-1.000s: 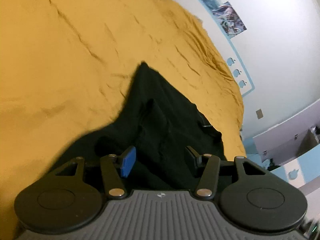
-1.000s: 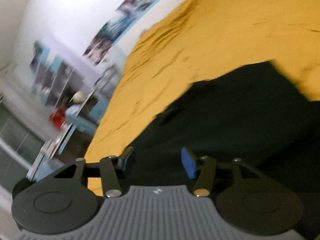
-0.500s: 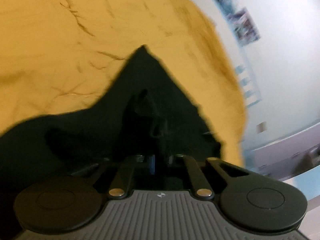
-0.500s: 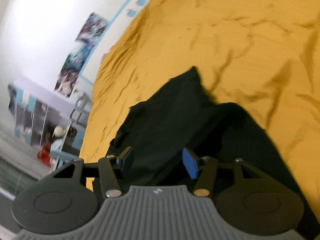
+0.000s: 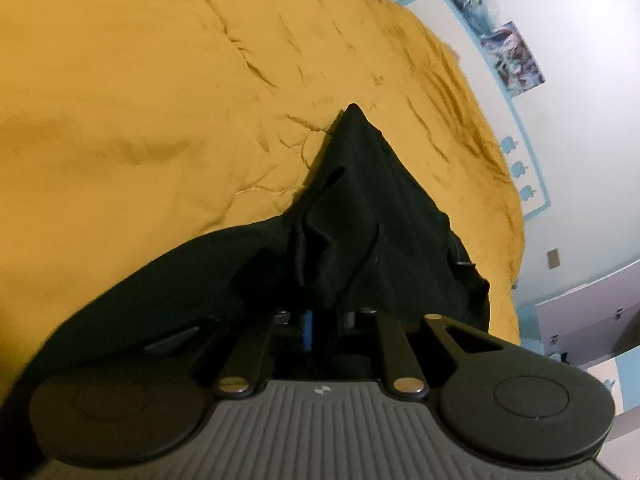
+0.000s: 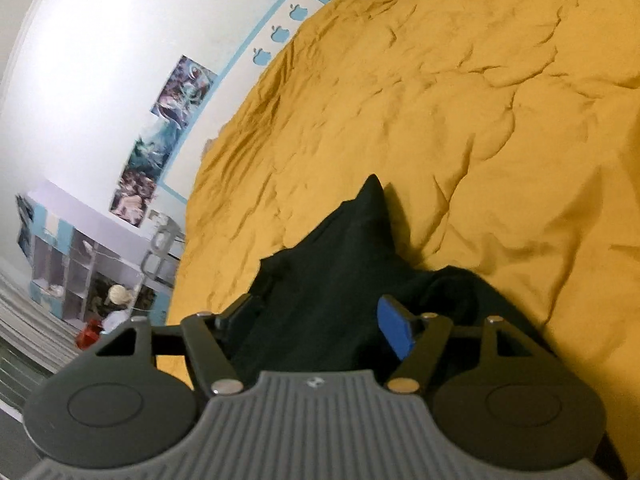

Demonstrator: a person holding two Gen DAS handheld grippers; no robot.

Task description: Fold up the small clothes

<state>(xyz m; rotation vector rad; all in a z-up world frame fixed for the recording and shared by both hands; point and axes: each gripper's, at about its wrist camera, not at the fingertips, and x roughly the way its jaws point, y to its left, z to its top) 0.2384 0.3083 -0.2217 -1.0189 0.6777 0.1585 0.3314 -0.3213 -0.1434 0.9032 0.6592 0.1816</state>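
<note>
A black garment point(image 5: 372, 208) lies on a mustard-yellow bedspread point(image 5: 160, 100). In the left wrist view my left gripper point(image 5: 324, 316) is shut on a bunched fold of the black garment, which rises into a peak in front of it. In the right wrist view the same garment point(image 6: 332, 280) lies under and between the fingers of my right gripper point(image 6: 316, 320), which is open, its blue pad point(image 6: 394, 330) showing; the cloth passes through the gap without being pinched.
The yellow bedspread point(image 6: 460, 120) fills most of both views, wrinkled. A white wall with posters point(image 6: 176, 100) and a blue border runs along the bed's far side. A shelf unit point(image 6: 80, 264) stands beyond the bed's end.
My left gripper has closed on the garment and pulled a fold up. My right gripper stayed open and swung so that the cloth's corner now points away from it.
</note>
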